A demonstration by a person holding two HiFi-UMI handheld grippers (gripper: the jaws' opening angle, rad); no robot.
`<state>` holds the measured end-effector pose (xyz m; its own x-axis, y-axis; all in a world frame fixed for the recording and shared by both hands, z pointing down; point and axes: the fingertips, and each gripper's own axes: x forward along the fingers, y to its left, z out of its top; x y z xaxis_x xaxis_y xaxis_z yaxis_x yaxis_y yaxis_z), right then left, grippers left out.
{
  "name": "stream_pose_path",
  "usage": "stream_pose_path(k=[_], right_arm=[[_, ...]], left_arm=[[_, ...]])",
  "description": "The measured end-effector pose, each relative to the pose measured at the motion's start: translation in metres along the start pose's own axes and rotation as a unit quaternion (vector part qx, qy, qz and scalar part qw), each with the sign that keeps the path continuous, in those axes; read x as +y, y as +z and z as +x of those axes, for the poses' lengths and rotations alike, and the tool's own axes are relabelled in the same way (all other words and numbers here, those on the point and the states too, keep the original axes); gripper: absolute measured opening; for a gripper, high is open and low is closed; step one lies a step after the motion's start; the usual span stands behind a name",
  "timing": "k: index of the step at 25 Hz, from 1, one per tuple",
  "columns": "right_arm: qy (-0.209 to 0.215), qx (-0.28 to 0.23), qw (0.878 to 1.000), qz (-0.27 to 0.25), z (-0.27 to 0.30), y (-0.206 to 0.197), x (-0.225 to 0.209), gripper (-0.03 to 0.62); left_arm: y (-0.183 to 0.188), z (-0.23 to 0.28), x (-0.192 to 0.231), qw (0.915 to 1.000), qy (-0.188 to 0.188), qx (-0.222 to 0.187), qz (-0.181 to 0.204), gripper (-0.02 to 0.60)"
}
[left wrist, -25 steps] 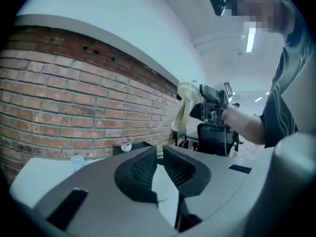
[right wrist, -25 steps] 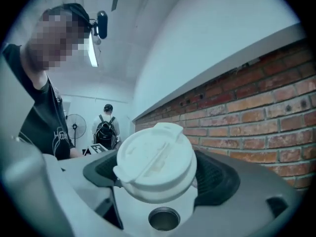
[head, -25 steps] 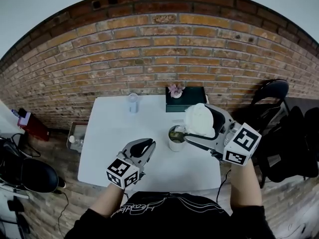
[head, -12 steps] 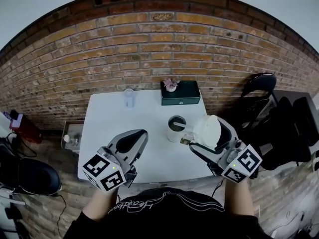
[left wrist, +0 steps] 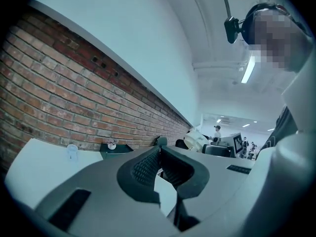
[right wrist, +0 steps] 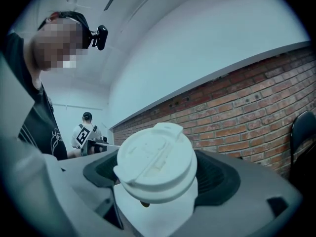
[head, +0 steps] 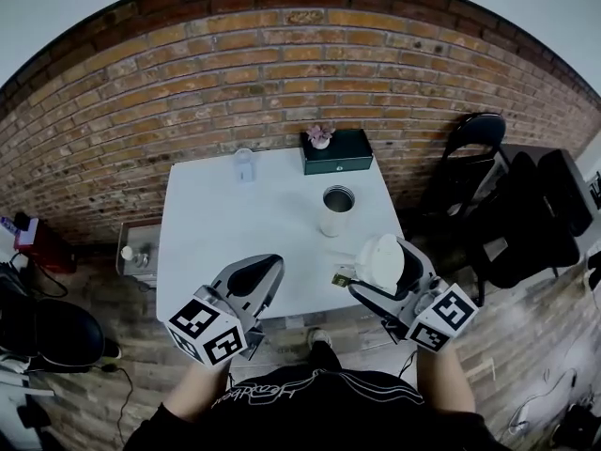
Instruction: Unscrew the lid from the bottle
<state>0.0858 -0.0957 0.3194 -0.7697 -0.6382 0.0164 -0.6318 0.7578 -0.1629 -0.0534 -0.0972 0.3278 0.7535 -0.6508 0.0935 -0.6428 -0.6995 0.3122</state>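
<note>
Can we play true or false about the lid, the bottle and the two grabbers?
1. The right gripper holds the white lid. True.
2. The lid sits on the bottle. False: the bottle stands open on the table, with the lid off.
3. The left gripper holds the bottle. False: its jaws are shut on nothing, and the bottle stands alone.
4. A green box stands at the table's far edge, by the brick wall. True.
</note>
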Motion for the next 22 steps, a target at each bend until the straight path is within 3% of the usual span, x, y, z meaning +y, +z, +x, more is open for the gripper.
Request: stream_pose_path(k=[10,22], right_arm=[[-0.045,-0.001,0.999,0.019,-0.028,-0.017,0.024,0.446],[-0.049,-0.007,0.999,0.004,-0.033,-0.006,0.031,0.446]], left_arm=[[-0.026,-0.026,-0.011,0.9997,-0.008,0.022,0.003,0.035],[-0.016,-0.029,-0.019,0.9994,-0.014,0.017,0.025,0.036]])
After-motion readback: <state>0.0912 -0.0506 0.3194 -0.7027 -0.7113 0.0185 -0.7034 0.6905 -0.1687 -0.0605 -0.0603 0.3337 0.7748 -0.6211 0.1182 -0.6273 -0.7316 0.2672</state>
